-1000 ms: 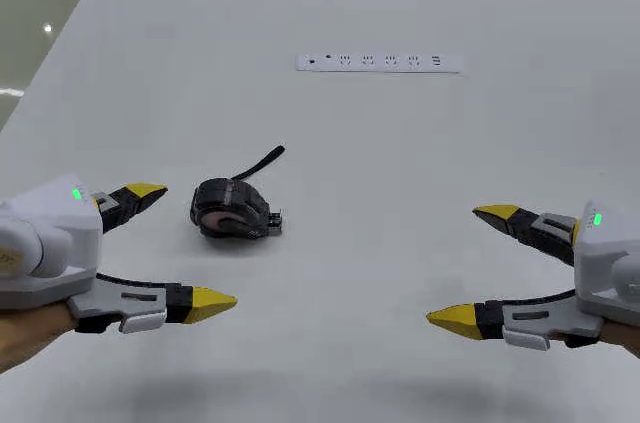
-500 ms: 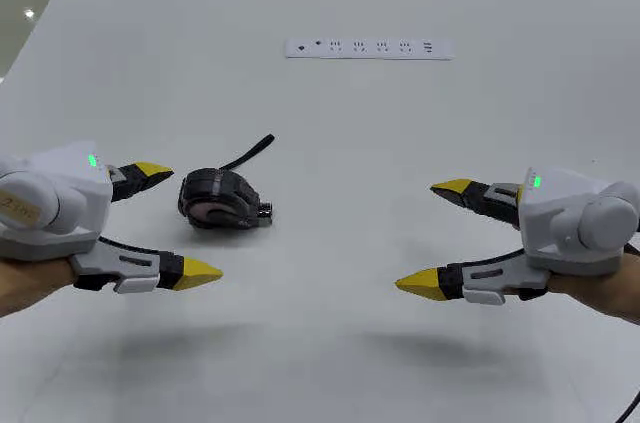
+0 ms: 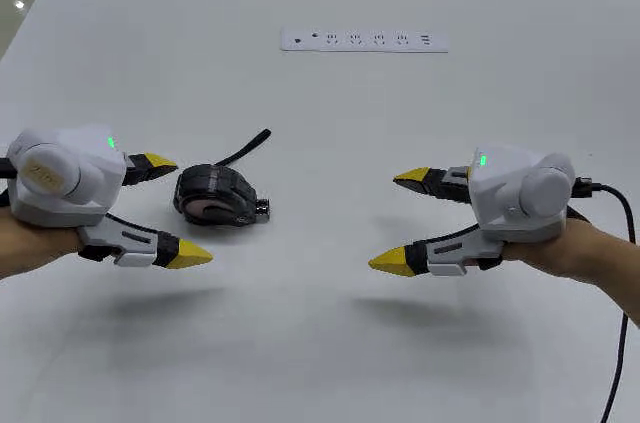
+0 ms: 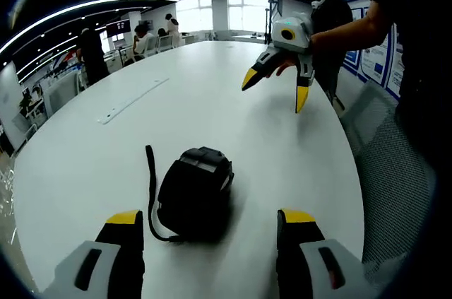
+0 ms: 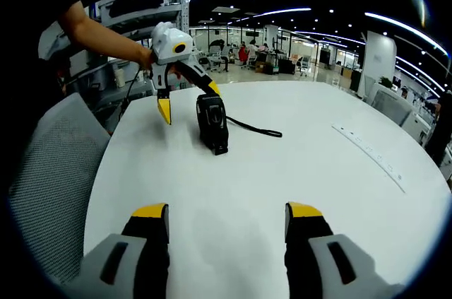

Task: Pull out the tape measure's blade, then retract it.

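Note:
A black tape measure (image 3: 216, 197) with a black wrist strap (image 3: 248, 149) lies on the white table (image 3: 330, 323), its blade wound in. My left gripper (image 3: 172, 207) is open, its yellow tips on either side of the tape measure's left end without touching it. Seen from the left gripper, the tape measure (image 4: 195, 191) sits just ahead between the jaws. My right gripper (image 3: 401, 220) hangs open well to the right, nothing in it. From there the tape measure (image 5: 212, 121) lies far ahead, with the left gripper (image 5: 185, 97) beside it.
A white power strip (image 3: 364, 41) lies flat at the far side of the table. A black cable (image 3: 622, 273) trails from the right gripper off the lower right. Office desks and people stand in the background of the gripper views.
Both grippers have moved inward. The left one has closed in on the tape measure, the right one has come leftward. The tape measure itself has stayed put.

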The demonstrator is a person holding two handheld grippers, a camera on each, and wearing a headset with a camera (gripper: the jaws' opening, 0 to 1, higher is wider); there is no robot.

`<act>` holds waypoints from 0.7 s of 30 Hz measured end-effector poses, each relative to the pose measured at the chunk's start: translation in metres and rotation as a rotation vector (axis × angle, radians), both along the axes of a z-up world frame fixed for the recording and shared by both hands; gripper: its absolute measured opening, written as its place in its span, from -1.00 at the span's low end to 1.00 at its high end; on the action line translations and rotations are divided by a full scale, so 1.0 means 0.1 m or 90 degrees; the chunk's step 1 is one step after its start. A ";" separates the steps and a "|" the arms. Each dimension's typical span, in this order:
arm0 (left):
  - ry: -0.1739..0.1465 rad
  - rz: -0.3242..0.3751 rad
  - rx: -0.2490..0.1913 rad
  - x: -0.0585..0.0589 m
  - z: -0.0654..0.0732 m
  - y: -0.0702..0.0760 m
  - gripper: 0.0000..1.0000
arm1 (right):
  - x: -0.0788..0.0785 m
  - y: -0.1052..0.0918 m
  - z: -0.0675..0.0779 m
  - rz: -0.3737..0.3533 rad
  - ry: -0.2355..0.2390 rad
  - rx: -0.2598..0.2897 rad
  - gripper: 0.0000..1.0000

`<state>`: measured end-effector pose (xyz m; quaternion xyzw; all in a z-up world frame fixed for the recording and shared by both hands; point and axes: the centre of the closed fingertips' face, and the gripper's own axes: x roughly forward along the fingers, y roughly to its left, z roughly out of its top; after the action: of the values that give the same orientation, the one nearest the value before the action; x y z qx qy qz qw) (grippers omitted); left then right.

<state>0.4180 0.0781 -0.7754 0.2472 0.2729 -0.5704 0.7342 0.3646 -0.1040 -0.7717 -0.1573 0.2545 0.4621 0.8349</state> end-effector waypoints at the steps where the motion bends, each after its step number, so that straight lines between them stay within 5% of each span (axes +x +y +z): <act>1: -0.004 -0.007 0.006 0.02 -0.01 -0.01 0.46 | 0.02 0.03 -0.02 0.005 0.002 0.000 0.33; 8: 0.003 -0.026 0.014 0.04 -0.03 -0.04 0.27 | 0.08 0.10 -0.03 0.016 0.002 0.004 0.24; 11: 0.007 -0.048 0.029 0.04 -0.07 -0.05 0.18 | 0.13 0.18 -0.06 0.032 0.002 -0.001 0.22; 12: 0.004 -0.088 0.067 0.08 -0.15 -0.05 0.16 | 0.27 0.33 -0.14 0.050 0.009 0.000 0.21; 21: 0.000 -0.137 0.101 0.16 -0.21 -0.10 0.02 | 0.43 0.59 -0.22 0.096 0.013 -0.008 0.08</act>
<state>0.4336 0.0677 -0.7959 0.3321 0.2889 -0.6224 0.6472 0.4075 -0.0452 -0.7935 -0.1762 0.2532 0.5234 0.7943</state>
